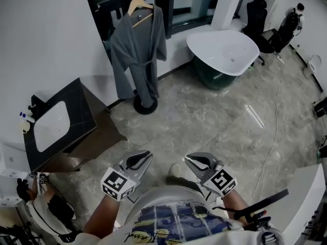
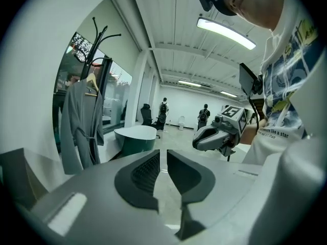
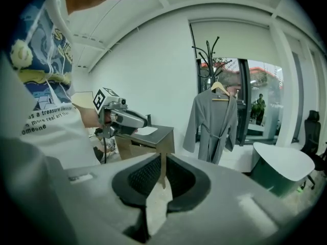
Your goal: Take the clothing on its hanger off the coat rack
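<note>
Approach step, I judge: the grey bathrobe [image 1: 137, 50] on its wooden hanger [image 1: 139, 5] hangs from the coat rack [image 1: 145, 106], well ahead across the floor [image 1: 204, 121]. The left gripper [image 1: 145, 157] and right gripper [image 1: 189, 160] are empty, jaws barely apart. Next: close in and open wider for the hanger.

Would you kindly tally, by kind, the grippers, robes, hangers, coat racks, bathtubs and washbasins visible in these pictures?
Grippers: 2 (left gripper, right gripper)
Robe: 1
Hanger: 1
Coat rack: 1
Bathtub: 1
Washbasin: 1
Total: 7
</note>
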Demonstrator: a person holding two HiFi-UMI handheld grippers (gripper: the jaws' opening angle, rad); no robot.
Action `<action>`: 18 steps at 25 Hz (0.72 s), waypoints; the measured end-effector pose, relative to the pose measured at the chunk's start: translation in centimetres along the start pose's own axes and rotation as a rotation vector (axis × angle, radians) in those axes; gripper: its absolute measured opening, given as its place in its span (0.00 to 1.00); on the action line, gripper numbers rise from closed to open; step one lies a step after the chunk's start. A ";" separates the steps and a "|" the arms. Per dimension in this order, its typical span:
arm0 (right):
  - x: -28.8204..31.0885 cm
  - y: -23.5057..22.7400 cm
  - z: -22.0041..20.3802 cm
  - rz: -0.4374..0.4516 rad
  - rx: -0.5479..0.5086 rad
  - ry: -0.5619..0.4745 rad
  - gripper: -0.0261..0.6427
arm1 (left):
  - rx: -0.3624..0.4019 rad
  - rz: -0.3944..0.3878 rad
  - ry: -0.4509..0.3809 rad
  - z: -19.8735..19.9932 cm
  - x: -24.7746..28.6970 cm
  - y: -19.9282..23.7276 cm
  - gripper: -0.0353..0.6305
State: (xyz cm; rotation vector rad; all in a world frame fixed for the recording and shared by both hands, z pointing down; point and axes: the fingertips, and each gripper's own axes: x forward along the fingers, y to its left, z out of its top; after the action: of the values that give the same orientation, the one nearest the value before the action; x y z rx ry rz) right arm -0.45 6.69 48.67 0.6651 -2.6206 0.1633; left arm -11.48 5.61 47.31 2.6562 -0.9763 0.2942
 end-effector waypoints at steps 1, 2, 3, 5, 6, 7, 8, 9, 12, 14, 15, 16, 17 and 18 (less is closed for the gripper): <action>0.3 -1.5 0.5 0.002 -0.007 -0.008 0.09 | 0.009 0.028 -0.008 1.2 0.7 1.5 0.14; 0.7 -2.9 0.9 0.004 -0.014 -0.015 0.09 | 0.019 0.061 -0.017 2.4 1.2 3.3 0.16; 1.0 -4.1 1.1 0.004 -0.018 -0.021 0.10 | 0.031 0.099 -0.027 3.7 1.6 5.2 0.18; 1.3 -6.5 1.1 0.000 -0.020 -0.022 0.11 | 0.063 0.178 -0.045 6.3 2.3 9.0 0.22; 1.4 -7.8 0.8 -0.005 -0.019 -0.013 0.13 | 0.082 0.218 -0.051 7.7 2.7 11.1 0.24; 1.6 -9.1 0.5 -0.010 -0.012 0.000 0.13 | 0.098 0.257 -0.055 9.1 2.9 13.3 0.26; 1.9 -10.2 0.3 -0.015 0.000 0.013 0.14 | 0.110 0.296 -0.055 10.4 3.1 15.6 0.28; 2.1 -11.1 0.2 -0.021 0.014 0.021 0.15 | 0.118 0.334 -0.054 11.7 3.2 17.9 0.30; 3.2 -13.2 0.6 -0.041 0.035 0.029 0.15 | 0.147 0.434 -0.055 16.0 3.3 25.4 0.37; 4.2 -14.8 1.1 -0.069 0.040 0.037 0.15 | 0.166 0.479 -0.052 18.6 3.9 30.3 0.39; 4.7 -15.6 1.6 -0.091 0.046 0.038 0.15 | 0.173 0.491 -0.048 19.8 4.3 32.6 0.42; 5.1 -16.4 2.0 -0.119 0.052 0.035 0.15 | 0.182 0.498 -0.042 20.9 4.9 34.8 0.44; 5.6 -17.2 2.4 -0.149 0.060 0.025 0.15 | 0.194 0.501 -0.036 22.0 5.5 36.8 0.44; 6.1 -17.9 2.7 -0.176 0.071 0.014 0.15 | 0.206 0.502 -0.029 23.0 6.2 38.8 0.46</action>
State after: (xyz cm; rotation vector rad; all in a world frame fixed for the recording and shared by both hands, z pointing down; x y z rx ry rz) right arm 2.27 -12.17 48.97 0.9113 -2.5377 0.2081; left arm -30.25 -34.11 35.49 2.5518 -1.7010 0.4864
